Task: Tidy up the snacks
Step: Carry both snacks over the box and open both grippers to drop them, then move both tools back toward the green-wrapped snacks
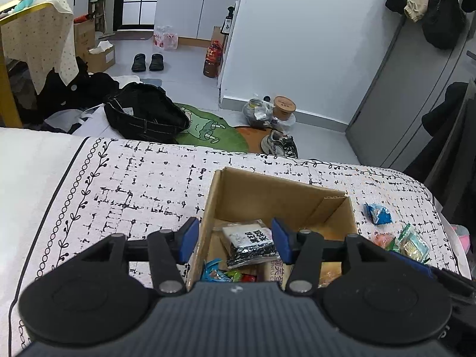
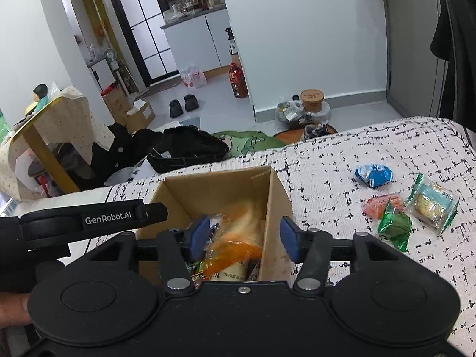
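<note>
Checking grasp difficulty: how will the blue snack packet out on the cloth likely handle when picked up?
The blue snack packet looks crinkled and puffy, so probably light and yielding. Its glossy wrapper may slip between pads. Lying flat on the cloth, it seems unlikely to roll.

Snack packets (image 2: 232,244) lie in the box (image 2: 279,196); four packets (image 2: 395,205) right of it.

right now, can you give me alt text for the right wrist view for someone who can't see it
The right gripper, jaws open, hovers over an open brown cardboard box of snack packets on a black-and-white patterned cloth, a blurred orange packet below its blue pads. Four snacks lie right of the box: a blue packet, an orange one, a green one and a clear-wrapped pastry.
</note>
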`<state>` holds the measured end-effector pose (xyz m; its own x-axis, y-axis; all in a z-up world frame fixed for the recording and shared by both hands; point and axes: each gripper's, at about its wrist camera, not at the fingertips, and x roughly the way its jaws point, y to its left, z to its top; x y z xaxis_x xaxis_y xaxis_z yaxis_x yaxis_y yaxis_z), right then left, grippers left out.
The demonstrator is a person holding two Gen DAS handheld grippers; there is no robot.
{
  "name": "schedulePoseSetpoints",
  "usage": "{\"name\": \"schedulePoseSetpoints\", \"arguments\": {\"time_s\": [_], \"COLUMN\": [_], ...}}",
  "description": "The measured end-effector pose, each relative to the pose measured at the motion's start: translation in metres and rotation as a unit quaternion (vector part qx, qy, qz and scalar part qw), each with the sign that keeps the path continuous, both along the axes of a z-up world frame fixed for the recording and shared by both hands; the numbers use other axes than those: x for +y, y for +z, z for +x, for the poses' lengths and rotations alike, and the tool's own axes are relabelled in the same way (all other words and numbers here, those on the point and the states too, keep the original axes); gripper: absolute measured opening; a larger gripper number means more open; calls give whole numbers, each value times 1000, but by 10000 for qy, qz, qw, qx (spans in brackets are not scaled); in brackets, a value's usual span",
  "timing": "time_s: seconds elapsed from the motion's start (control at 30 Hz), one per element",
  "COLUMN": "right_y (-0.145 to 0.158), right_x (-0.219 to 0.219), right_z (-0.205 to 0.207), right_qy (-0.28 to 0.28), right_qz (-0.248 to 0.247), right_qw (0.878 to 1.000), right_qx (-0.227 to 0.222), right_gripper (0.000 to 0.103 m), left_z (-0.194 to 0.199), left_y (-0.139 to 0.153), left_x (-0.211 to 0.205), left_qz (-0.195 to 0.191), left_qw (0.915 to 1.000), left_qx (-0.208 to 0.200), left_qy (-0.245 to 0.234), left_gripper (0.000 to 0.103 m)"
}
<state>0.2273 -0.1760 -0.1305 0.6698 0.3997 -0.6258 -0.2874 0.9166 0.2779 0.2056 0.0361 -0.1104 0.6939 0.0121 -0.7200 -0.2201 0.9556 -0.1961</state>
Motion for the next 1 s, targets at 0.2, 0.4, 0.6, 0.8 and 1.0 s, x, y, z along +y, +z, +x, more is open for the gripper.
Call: {"name": "schedulePoseSetpoints", "arguments": {"time_s": [0.2, 0.4, 0.6, 0.8, 1.0], "right_y": [2, 3, 5, 7, 6], "right_x": [-15, -36, -58, -81, -103], "right_z": [-3, -5, -7, -10, -11], "right_qy": [-79, -275, -457, -659, -883], "right_qz": [-53, -102, -214, -290, -397], "right_qw": [10000, 9996, 9987, 9974, 9953], "right_qx": [-1, 6, -52, -71, -80], "right_gripper": [53, 57, 68, 79, 87], "left_z": [3, 1, 2, 4, 6], "left_y": [1, 3, 5, 6, 6], "left_x": [-11, -30, -52, -70, -87], "left_qz": [34, 93, 218, 291, 384], "left_qw": [9998, 9987, 9964, 9945, 9925], "left_qx": [-23, -50, -54, -1, 44], "left_qy": [-194, -505, -824, -1008, -1162], "left_gripper": [71, 85, 90, 93, 93]}}
